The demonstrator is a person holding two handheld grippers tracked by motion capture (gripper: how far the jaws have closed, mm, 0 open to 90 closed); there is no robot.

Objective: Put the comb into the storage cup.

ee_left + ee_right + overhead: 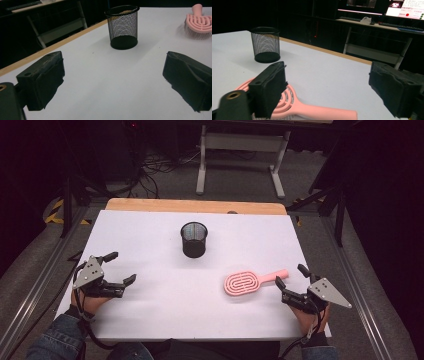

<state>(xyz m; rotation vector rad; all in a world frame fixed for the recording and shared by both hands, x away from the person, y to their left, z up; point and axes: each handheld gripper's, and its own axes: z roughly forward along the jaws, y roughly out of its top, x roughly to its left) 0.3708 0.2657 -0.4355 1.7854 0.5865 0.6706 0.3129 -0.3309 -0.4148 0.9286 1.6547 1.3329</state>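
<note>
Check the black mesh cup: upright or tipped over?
Upright. The black mesh cup stands on its solid base on the white table, round rim facing up; the left gripper view shows its walls vertical.

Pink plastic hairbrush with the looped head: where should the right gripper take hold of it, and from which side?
Probably the straight handle of the pink plastic hairbrush. It lies flat, its handle end pointing at the open right gripper, and is slim enough to fit between the jaws. Come from the right, over the handle.

Bare table [150, 310] between the tools; only mesh cup [194, 239] stands midway.
</note>
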